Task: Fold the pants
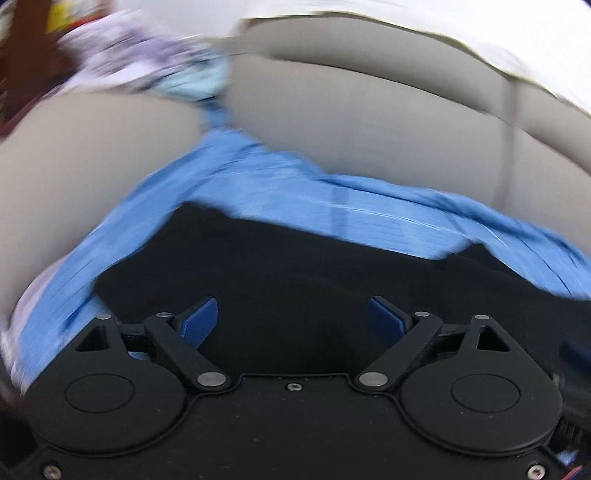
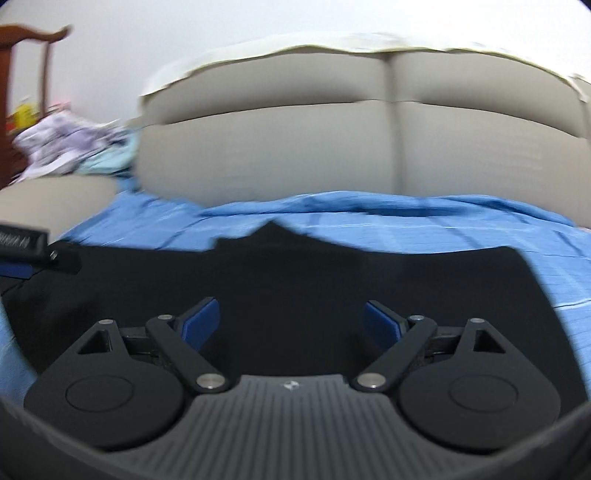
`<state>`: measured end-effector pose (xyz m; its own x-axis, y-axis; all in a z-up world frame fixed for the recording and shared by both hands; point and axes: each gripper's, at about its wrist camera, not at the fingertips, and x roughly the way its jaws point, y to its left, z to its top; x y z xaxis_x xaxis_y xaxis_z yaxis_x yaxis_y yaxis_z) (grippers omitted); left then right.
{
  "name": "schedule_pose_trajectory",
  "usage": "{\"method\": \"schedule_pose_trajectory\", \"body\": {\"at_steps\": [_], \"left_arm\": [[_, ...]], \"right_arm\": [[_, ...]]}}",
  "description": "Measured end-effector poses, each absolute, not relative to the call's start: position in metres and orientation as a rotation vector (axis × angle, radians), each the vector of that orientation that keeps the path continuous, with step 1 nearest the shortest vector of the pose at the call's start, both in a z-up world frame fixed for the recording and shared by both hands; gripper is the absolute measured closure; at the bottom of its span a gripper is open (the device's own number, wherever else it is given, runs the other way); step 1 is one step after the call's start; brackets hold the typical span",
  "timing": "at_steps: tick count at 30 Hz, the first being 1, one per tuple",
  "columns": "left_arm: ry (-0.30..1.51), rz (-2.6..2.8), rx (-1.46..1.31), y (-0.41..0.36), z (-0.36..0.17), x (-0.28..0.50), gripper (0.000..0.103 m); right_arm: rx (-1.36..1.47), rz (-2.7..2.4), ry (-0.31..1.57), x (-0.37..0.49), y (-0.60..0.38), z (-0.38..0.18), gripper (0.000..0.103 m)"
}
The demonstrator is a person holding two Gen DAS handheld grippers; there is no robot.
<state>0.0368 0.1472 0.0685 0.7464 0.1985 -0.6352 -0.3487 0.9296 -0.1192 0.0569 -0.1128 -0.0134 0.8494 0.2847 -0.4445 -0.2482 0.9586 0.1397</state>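
Note:
Black pants [image 1: 288, 266] lie spread on a blue sheet [image 1: 288, 192], blurred by motion. My left gripper [image 1: 291, 317] hovers over them with its blue pads [image 1: 201, 319] wide apart and nothing between them. In the right wrist view the same pants [image 2: 314, 269] lie flat across the blue sheet [image 2: 424, 229]. My right gripper [image 2: 291, 319] stands open above the cloth, its blue pads [image 2: 380, 321] holding nothing. The other gripper's body [image 2: 26, 243] shows at the left edge over the pants.
A beige padded headboard [image 2: 295, 140] stands behind the bed. A heap of patterned and pale blue clothes [image 2: 70, 144] lies at the far left, next to a wooden chair [image 2: 22, 48]. A white wall [image 2: 258, 22] is behind.

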Motion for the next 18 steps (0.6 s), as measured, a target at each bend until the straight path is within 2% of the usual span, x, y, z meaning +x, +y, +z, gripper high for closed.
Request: {"method": "schedule_pose_trajectory", "body": {"at_steps": [8,18], "left_arm": [[0.671,0.502,-0.43,0.209,0.046,0.006,0.015],[0.638,0.538,-0.501,0.225,0.026,0.008,0.012]], "right_arm": [[-0.049,0.368,0.528,0.043,-0.044,-0.037,0.005],[-0.007,0.344,0.413,0.026,-0.065,-0.025,0.003]]}}
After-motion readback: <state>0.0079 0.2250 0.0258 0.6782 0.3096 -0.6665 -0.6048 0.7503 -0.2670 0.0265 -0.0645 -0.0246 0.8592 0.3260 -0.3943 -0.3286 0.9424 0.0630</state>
